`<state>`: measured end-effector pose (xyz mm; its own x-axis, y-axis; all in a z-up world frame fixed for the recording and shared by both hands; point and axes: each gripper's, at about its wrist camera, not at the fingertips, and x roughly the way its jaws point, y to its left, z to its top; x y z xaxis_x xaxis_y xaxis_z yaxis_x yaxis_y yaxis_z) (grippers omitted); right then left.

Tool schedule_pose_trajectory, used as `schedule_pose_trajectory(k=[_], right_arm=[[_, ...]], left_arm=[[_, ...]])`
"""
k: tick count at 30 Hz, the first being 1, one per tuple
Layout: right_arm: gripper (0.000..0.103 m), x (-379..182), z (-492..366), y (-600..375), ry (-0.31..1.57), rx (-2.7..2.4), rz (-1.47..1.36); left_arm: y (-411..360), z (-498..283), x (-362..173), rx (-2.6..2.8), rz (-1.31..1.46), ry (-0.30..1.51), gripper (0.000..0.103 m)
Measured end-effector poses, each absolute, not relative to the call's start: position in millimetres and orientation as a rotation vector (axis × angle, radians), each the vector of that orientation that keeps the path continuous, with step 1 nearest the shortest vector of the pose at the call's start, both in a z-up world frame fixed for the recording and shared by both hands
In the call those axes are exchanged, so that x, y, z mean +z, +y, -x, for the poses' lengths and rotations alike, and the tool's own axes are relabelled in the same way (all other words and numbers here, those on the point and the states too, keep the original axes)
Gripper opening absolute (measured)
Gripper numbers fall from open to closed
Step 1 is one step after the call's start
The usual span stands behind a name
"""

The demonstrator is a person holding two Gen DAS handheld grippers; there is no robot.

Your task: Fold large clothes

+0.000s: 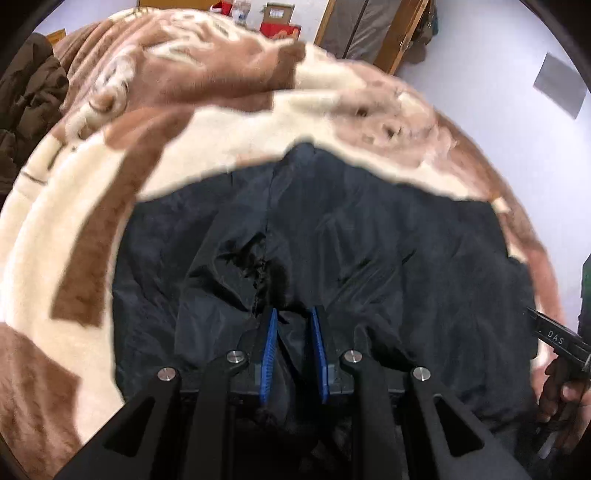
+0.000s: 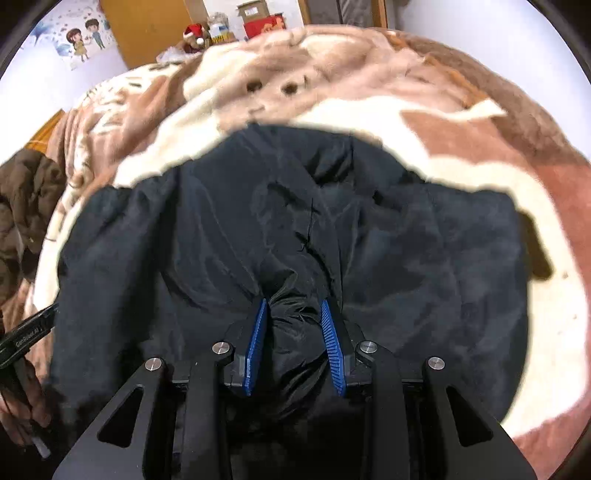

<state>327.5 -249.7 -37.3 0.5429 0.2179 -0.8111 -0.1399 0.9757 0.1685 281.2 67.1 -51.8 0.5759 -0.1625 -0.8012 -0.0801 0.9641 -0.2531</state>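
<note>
Jacket (image 1: 369,236) spread on blanket (image 1: 85,229) covering bed; second coat (image 1: 26,99) heaped at blanket's left edge; boxes (image 2: 258,18) behind bed.

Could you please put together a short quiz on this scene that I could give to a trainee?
1. True or false: the black jacket lies on a bare wooden floor.
2. Multiple choice: what is between the fingers of the right gripper? A) a fold of the jacket, B) the blanket, C) nothing.
3. Short answer: what dark brown thing lies at the left edge of the brown and cream blanket in the left wrist view?

Key
1. False: it lies on the blanket.
2. A. The left gripper also pinches jacket fabric.
3. A brown padded coat.
</note>
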Motion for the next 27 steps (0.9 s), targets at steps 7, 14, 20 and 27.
schedule_pose_trajectory(k=[7,14,20,27], right_arm=[[0.030,-13.3,-367.0,-222.7,0.920,0.245,-0.028],[0.030,-79.9,-381.4,-231.2,1.018,0.224,-0.045],[0.030,-39.9,-372.5,-227.6,1.005,0.194,-0.033],[0.032,9.3,-301.6,-193.6,0.845,0.426,-0.073]], left_arm=[[87.3,-322.5,-35.6,-0.018,0.263,0.909,0.020],[77.1,-332.3,-87.0,-0.049,0.266,0.970,0.020],[76.0,-325.0,-66.4,-0.041,0.259,0.975,0.020],[61.6,-282.0,-31.3,-0.161,0.270,0.865,0.020]])
